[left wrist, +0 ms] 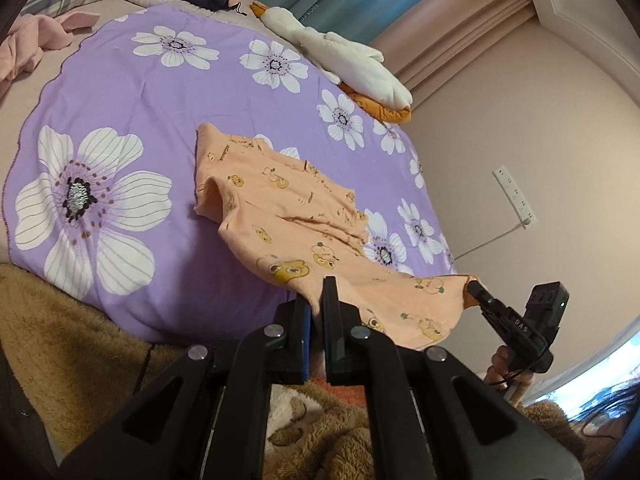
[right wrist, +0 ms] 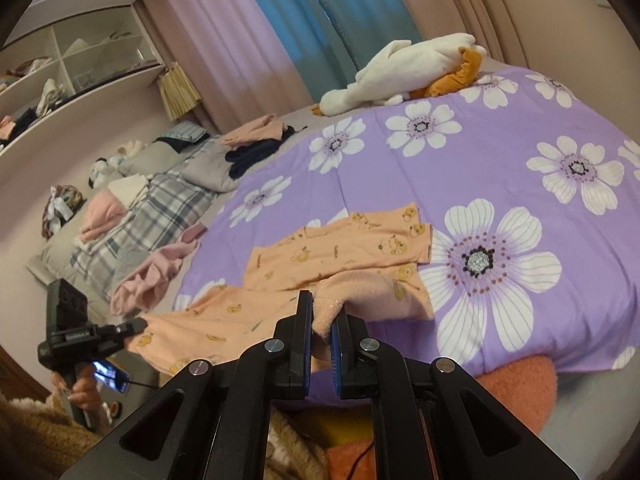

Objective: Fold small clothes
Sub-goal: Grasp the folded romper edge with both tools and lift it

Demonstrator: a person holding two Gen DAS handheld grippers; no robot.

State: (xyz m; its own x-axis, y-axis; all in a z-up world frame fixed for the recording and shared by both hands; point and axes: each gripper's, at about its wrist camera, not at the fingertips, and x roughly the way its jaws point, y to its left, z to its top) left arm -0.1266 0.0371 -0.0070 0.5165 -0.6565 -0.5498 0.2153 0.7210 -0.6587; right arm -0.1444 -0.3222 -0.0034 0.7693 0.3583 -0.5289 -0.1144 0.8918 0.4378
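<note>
Clearly both grippers, left (left wrist: 316, 300) & right (right wrist: 322, 316), pinch the peach garment (left wrist: 280, 208); near hem hidden btw fingers.

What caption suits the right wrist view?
Right gripper pinches peach garment's hem above the floral purple bedspread.
</note>
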